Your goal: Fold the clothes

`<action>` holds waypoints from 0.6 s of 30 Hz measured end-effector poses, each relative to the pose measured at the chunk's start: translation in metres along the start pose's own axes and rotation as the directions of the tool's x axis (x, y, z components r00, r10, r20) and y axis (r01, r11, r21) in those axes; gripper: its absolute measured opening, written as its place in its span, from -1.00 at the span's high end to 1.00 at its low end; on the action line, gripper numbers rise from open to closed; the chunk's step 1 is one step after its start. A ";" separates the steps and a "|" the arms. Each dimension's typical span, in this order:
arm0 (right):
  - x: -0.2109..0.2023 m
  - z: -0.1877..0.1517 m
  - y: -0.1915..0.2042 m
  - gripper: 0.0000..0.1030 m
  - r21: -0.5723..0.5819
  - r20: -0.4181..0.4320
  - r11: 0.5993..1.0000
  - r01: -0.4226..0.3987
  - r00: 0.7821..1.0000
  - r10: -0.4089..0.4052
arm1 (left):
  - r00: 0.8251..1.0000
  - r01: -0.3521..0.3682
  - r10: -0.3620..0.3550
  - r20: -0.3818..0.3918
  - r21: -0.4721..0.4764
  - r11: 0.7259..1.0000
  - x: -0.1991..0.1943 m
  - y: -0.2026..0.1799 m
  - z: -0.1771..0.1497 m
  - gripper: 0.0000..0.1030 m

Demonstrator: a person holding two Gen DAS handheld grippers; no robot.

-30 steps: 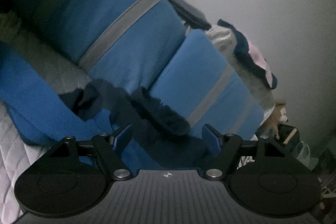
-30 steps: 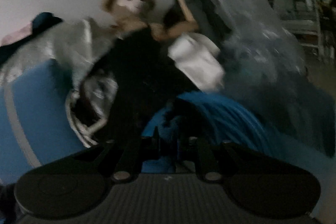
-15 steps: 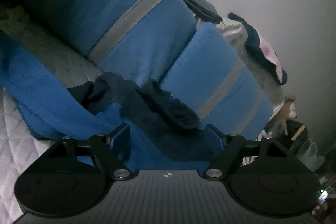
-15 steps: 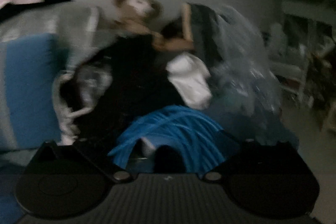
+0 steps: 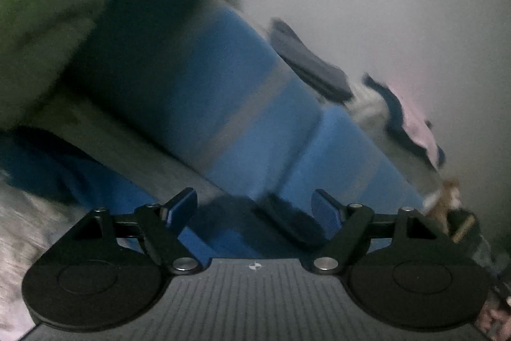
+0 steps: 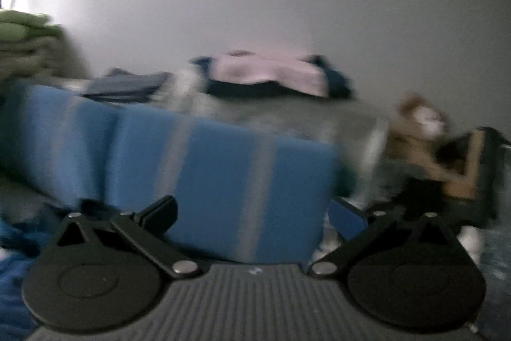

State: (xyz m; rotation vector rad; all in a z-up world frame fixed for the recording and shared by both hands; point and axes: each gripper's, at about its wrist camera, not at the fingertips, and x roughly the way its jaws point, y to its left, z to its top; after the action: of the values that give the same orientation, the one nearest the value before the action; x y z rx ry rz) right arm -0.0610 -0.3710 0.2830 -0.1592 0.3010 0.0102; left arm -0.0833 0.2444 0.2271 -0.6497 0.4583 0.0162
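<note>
Gaping wide, both the left gripper [image 5: 255, 206] and the right gripper [image 6: 255, 213] have jaws apart with nothing clamped. Just beyond the left jaws lies a dark garment [image 5: 281, 219] on blue fabric [image 5: 105, 190] (blurred). Farther off stand blue cushions [image 6: 223, 181], then a pink-and-navy garment [image 6: 268, 74] by the wall.

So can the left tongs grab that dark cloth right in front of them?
Probably yes: the left tongs stand open and empty, and the dark cloth lies just beyond them on the blue blanket, uncovered.
</note>
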 end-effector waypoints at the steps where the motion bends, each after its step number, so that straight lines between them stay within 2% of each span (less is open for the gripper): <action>1: 0.003 0.003 0.015 -0.99 -0.002 -0.002 0.999 -0.047 0.999 0.047 | 1.000 -0.018 0.018 0.013 -0.008 1.000 -0.006 0.011 0.005 -0.53; 3: 0.013 0.001 0.044 -0.99 -0.013 -0.025 0.991 -0.130 0.991 0.129 | 0.998 -0.049 0.051 0.024 -0.048 0.998 -0.013 0.040 0.010 -0.53; 5: 0.025 -0.012 0.074 -0.99 -0.028 -0.062 0.979 -0.202 0.978 0.200 | 0.997 -0.069 0.071 0.011 -0.131 0.989 -0.012 0.075 0.009 -0.53; 9: 0.052 -0.051 0.131 -0.99 -0.037 -0.136 0.936 -0.351 0.929 0.343 | 0.998 -0.069 0.068 -0.015 -0.308 0.949 0.003 0.142 -0.009 -0.53; 13: 0.074 -0.091 0.179 -0.99 0.016 -0.201 0.876 -0.482 0.857 0.475 | 0.997 -0.071 0.064 -0.030 -0.469 0.880 0.023 0.204 -0.029 -0.53; 16: 0.090 -0.115 0.205 -0.99 0.075 -0.232 0.842 -0.534 0.812 0.536 | 0.996 -0.088 0.082 -0.037 -0.571 0.816 0.039 0.233 -0.038 -0.52; 18: 0.100 -0.128 0.216 -0.99 0.102 -0.253 0.830 -0.549 0.792 0.555 | 0.994 -0.105 0.100 -0.043 -0.631 0.769 0.045 0.244 -0.040 -0.51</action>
State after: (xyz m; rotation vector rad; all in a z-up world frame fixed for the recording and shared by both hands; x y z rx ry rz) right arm -0.0106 -0.1788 0.0997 -0.0422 0.6187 0.5760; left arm -0.0972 0.4104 0.0395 -1.2953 0.4955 0.2861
